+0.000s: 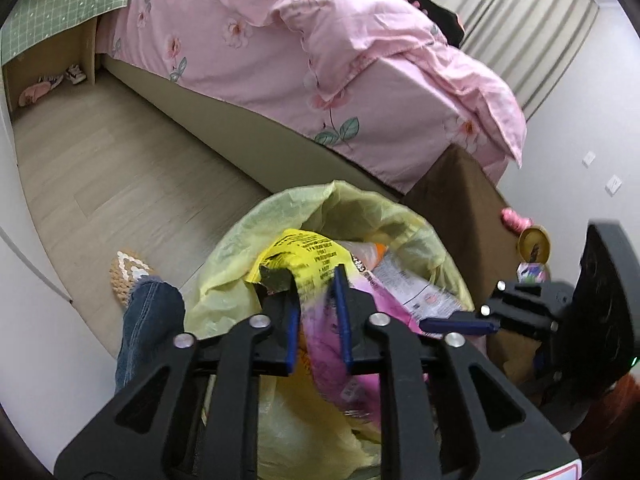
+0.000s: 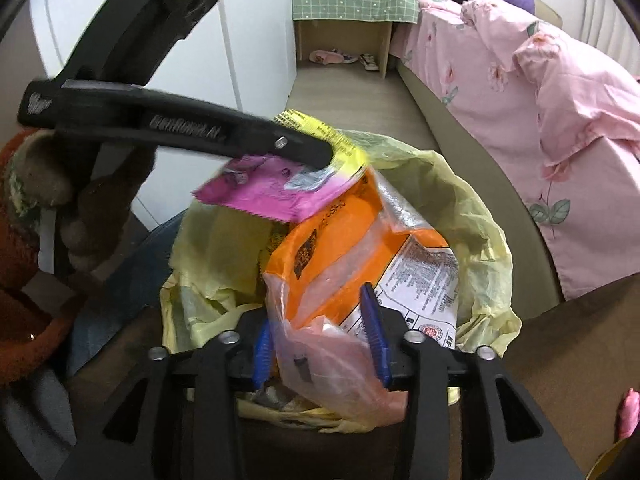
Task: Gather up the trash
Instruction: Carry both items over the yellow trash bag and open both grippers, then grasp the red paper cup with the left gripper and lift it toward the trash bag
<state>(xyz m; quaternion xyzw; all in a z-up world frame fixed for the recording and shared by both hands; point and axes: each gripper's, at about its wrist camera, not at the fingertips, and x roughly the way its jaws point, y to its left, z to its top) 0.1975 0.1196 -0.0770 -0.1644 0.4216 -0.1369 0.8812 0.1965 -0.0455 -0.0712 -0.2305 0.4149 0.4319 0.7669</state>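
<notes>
Both wrappers hang over the bag (image 2: 472, 200): I'm at the drop. My left gripper (image 1: 316, 312) looks slackened around the yellow wrapper (image 1: 304, 256), my right gripper (image 2: 320, 340) released about the orange wrapper (image 2: 340, 248) (neither pad visibly pressing). Next I spread wider and lift clear.

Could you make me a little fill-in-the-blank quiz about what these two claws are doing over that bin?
1. The bin is lined with a pale ____ bag.
2. The wrapper between the left claw's fingers is yellow and ____.
3. The packet between the right claw's fingers is clear plastic and ____.
4. Beside the bin stands a bed with a ____ floral quilt.

Missing words: yellow; pink; orange; pink
</notes>
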